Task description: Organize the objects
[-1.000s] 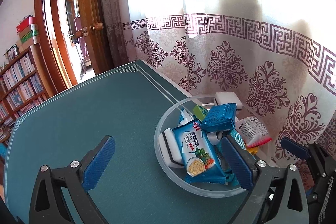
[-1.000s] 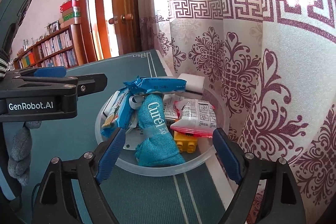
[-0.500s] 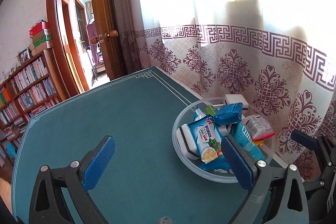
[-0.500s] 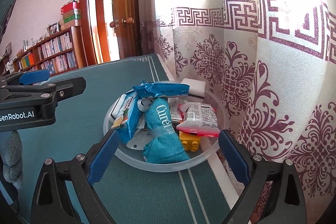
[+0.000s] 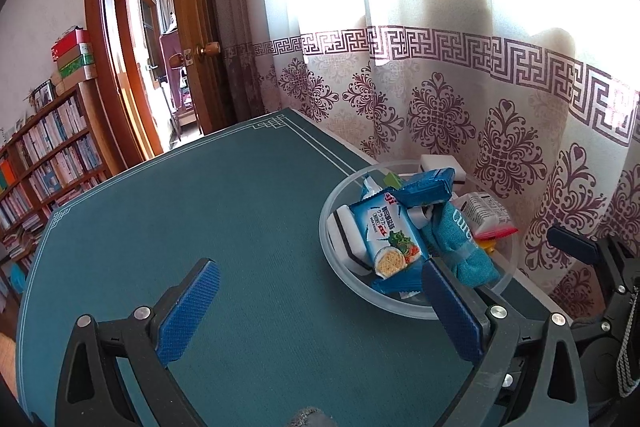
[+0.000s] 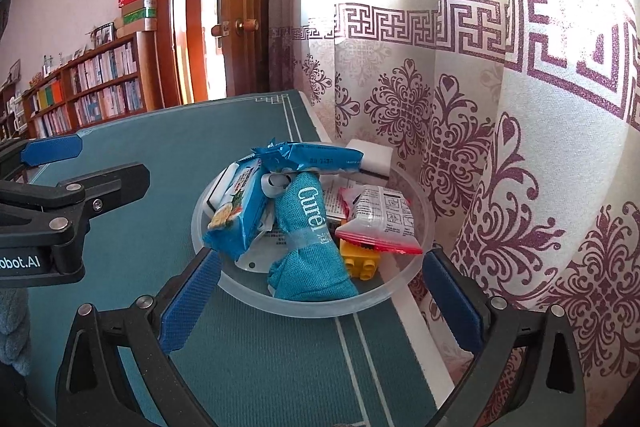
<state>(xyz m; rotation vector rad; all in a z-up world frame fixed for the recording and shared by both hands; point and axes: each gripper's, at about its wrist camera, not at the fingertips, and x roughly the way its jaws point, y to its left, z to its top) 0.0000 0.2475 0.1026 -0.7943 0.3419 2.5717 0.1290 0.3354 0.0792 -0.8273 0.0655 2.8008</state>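
Several light, crinkly snack packets (image 6: 310,159) lay heaped in a clear bowl (image 6: 320,303) at the table (image 5: 224,211) edge; both tools, left tool (image 5: 318,297) spread, right tool (image 6: 320,291) opening, held nothing. The packets looked slippery, best pinched across a flat middle.

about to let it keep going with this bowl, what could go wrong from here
1. The bowl sits near the table's edge by the curtain; a nudge from the right gripper, whose jaws are opening with nothing held between them, could push it off.
2. The packets are heaped loosely; the top blue packet may slide out if the teal cloth under it is pulled.
3. The left gripper stands close by, so the two could collide.
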